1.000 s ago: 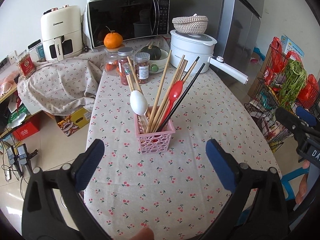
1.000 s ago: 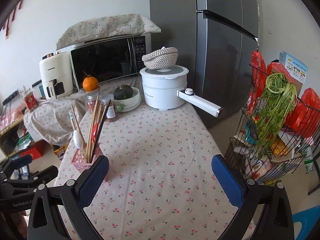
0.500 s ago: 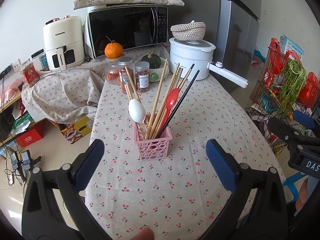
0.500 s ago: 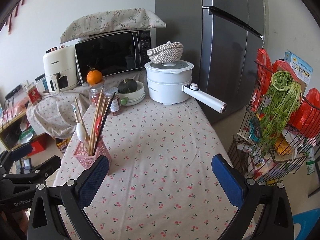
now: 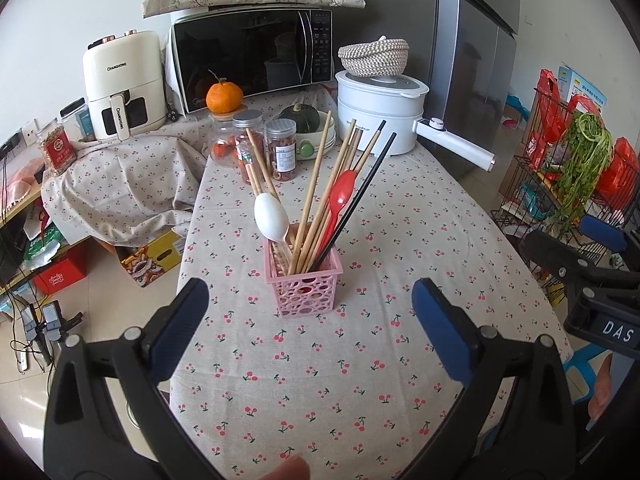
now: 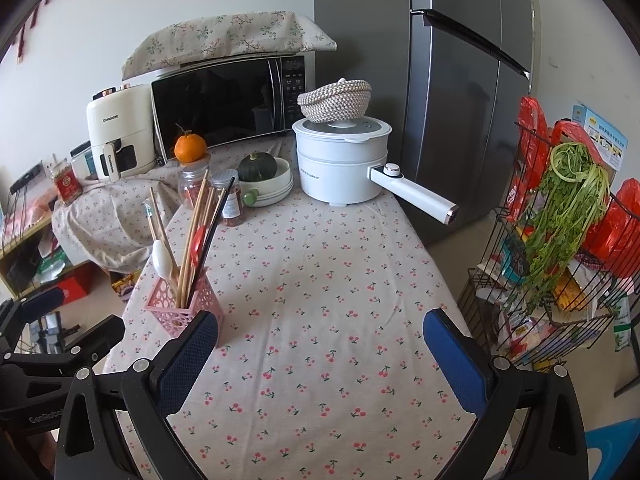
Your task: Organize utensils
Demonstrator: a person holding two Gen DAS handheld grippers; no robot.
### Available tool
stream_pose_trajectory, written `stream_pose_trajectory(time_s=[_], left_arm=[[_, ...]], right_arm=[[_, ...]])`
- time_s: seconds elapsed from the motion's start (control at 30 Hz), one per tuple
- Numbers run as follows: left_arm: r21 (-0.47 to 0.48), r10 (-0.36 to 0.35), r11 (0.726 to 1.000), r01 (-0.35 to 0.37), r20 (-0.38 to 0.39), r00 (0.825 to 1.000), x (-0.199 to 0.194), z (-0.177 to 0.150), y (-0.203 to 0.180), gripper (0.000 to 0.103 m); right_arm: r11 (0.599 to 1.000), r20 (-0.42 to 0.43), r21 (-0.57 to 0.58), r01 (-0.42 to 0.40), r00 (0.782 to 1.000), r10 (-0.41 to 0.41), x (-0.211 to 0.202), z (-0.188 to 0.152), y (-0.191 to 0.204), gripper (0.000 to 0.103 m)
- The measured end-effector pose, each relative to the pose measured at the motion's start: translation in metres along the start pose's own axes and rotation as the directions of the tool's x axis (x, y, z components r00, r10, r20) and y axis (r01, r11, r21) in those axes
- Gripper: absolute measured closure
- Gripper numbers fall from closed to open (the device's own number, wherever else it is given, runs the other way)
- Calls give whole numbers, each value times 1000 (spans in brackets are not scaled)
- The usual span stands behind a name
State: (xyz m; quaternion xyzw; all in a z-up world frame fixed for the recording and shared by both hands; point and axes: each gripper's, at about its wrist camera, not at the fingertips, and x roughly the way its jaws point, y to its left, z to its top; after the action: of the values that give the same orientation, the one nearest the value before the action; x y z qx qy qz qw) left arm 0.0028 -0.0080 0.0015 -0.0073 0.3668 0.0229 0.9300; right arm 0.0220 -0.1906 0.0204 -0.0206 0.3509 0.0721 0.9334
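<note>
Utensils (image 5: 320,200) stand in a pink basket (image 5: 304,290) at frame centre on the bench (image 5: 360,360); left hand-held gripper (image 5: 308,324) and right hand-held gripper (image 6: 320,354) both gape wide, empty.

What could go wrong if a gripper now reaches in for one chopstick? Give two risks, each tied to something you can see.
1. The pink basket is small and holds tall, leaning chopsticks; tugging one could tip it over.
2. The red spoon and white spoon sit among the sticks, so the open left gripper might catch a neighbour and drag it out.
</note>
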Motion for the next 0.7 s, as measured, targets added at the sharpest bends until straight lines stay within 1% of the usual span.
stream_pose_trajectory(time_s=[0.7], left_arm=[[12, 4, 1000, -4, 0, 1000, 0, -2, -4, 2]], right_arm=[[1000, -16, -6, -1, 1000, 1, 7, -1, -3, 0]])
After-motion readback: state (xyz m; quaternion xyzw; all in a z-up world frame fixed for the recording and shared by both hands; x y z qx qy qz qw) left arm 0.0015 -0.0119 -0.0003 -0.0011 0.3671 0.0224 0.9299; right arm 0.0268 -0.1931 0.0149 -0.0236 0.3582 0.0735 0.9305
